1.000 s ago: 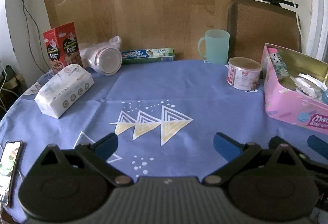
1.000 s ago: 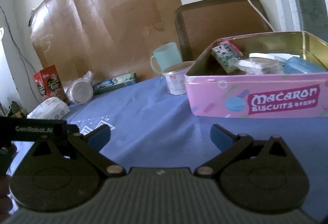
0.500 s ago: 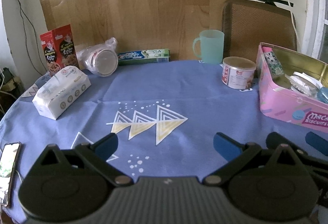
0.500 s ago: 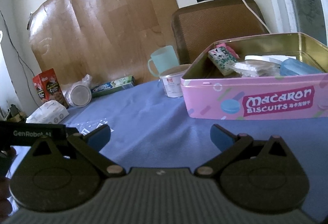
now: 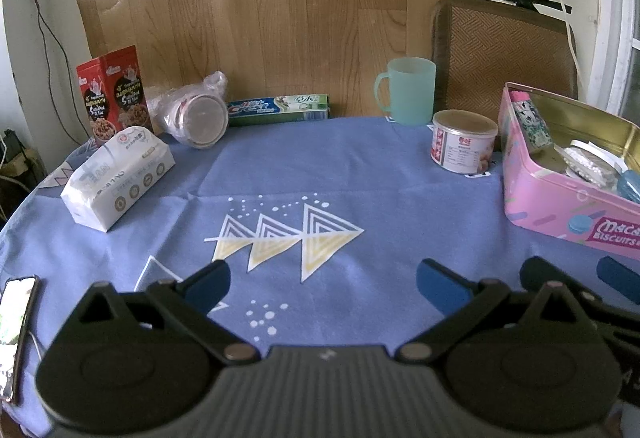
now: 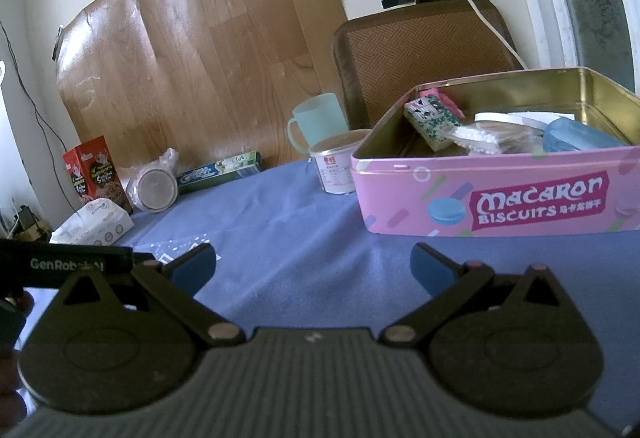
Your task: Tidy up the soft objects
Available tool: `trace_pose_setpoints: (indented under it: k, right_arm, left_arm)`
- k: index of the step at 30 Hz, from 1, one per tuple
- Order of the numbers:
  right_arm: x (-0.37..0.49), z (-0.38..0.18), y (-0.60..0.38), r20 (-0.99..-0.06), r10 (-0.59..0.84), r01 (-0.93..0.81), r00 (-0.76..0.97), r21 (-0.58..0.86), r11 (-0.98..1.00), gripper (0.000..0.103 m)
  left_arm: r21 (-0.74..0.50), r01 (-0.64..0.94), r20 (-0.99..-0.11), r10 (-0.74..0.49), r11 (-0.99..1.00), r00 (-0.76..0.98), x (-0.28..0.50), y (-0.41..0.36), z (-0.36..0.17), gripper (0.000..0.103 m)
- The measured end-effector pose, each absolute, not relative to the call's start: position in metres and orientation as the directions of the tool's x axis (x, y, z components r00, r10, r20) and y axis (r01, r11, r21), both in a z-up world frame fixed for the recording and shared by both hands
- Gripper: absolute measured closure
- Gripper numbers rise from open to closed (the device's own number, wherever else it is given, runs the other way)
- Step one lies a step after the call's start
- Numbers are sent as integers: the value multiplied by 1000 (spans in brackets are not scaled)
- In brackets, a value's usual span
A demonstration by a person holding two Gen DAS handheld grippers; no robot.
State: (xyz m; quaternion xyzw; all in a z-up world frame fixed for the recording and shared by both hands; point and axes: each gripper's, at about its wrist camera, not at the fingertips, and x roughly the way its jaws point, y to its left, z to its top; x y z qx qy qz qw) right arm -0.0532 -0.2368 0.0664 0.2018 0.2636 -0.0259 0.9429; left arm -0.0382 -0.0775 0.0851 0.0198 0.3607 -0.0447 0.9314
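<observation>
- Left gripper (image 5: pixel 323 284): spread wide, empty, low over the blue tablecloth (image 5: pixel 280 173).
- Right gripper (image 6: pixel 313 265): likewise spread and empty, just short of the pink biscuit tin (image 6: pixel 496 193).
- Tissue pack (image 5: pixel 118 177): flat on the cloth at far left, well apart from the tin, just in front of the red snack box (image 5: pixel 114 93).
- Probably light, squashy, film-wrapped, so slippery and quick to buckle.
- Best pinched across the short width near the middle, gently, with the pads squarely on both long sides.
- Tin already part-filled: a patterned packet (image 6: pixel 431 120), other small items.
</observation>
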Motion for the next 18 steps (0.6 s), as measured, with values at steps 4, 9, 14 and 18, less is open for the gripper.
trace_pose_setpoints:
  k: [4,9,14,18]
  right_arm:
    - [-53,66,-237,-507,58,154,860,367,917,0]
    - [-53,66,-236,-507,57,155,860,366,918,0]
    - [-53,67,-236,-506,57,153,860,364,919,0]
    - [-54,67,-235,-506,55,155,861,362,919,0]
  left_arm:
    - [4,97,-674,-69,995,736,-38,-77,85,0]
    - [3,97,-674,-70,995,736,-38,-77,85,0]
    - [-5,100,-663,-78,995,745,-40,-76,84,0]
    - [-11,102,-658,-84,995,748,-41,-76,84,0]
